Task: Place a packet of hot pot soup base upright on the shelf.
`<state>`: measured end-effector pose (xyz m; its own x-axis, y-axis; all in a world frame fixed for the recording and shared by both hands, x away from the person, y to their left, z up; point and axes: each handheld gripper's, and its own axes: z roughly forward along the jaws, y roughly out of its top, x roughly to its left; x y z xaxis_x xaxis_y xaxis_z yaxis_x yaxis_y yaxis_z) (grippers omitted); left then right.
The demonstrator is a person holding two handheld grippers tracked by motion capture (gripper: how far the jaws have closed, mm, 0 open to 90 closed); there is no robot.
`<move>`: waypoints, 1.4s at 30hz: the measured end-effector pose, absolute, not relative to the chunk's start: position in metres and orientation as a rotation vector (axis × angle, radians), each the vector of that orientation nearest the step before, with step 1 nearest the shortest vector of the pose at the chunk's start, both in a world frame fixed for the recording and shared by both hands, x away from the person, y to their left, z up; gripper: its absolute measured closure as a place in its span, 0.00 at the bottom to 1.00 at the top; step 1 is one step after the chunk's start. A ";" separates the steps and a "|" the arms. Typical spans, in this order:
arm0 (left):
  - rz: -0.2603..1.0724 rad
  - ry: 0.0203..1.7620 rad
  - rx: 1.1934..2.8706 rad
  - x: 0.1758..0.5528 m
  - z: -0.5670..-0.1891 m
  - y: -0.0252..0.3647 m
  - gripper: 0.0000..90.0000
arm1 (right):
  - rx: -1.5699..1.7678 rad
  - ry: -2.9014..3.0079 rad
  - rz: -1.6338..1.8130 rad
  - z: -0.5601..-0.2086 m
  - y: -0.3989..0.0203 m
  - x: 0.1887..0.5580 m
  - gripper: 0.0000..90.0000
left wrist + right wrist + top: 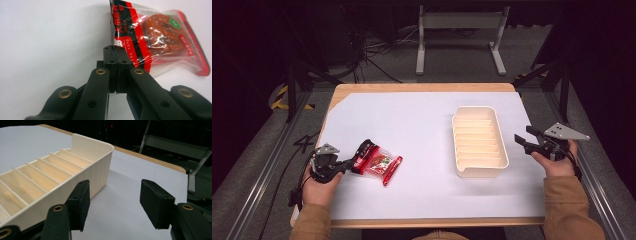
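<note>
- So the left gripper (pixel 346 165) has its jaws clamped tight on the black-and-red sealed edge of the snack bag (pixel 378 162), pads pinching the thin film with nothing spare between them
- Grabbing the flat seam makes sense to me, since the puffy middle with the food in it would probably slip or get crushed
- Bag sits on the white sheet (pixel 412 130) near the front left of the table, well apart from the tray (pixel 479 172), and its far end looks like it's resting on the sheet
- In the left gripper view the bag (pixel 160 32) hangs off to the right of the pads, so it's held by one end
- Right gripper (pixel 526 141) hovers just beside the tray's right wall, jaws apart and holding nothing
- Right gripper view shows the tray (pixel 100 162) corner next to the left pad, not between the pads, so I'd guess it's waiting to steady the tray
- Tray has slotted dividers and looks empty, likely where the bag goes
</note>
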<state>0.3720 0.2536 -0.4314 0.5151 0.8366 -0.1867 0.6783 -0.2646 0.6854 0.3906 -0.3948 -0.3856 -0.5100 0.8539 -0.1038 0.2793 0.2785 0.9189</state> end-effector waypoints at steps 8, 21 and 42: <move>0.307 1.162 1.972 0.363 -0.408 0.253 1.00 | 0.970 1.926 1.286 -0.376 -0.393 0.385 0.62; 0.349 1.061 1.931 0.348 -0.379 0.248 1.00 | 0.984 1.940 1.335 -0.370 -0.389 0.382 0.62; 0.416 0.906 1.939 0.326 -0.343 0.230 1.00 | 0.890 2.029 1.368 -0.356 -0.364 0.375 0.63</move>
<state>0.3257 0.2305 -0.3433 0.6714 0.7374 -0.0740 0.4247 -0.3011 0.8538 0.3746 -0.3644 -0.3559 -0.6414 0.7644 -0.0651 0.2262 0.2695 0.9361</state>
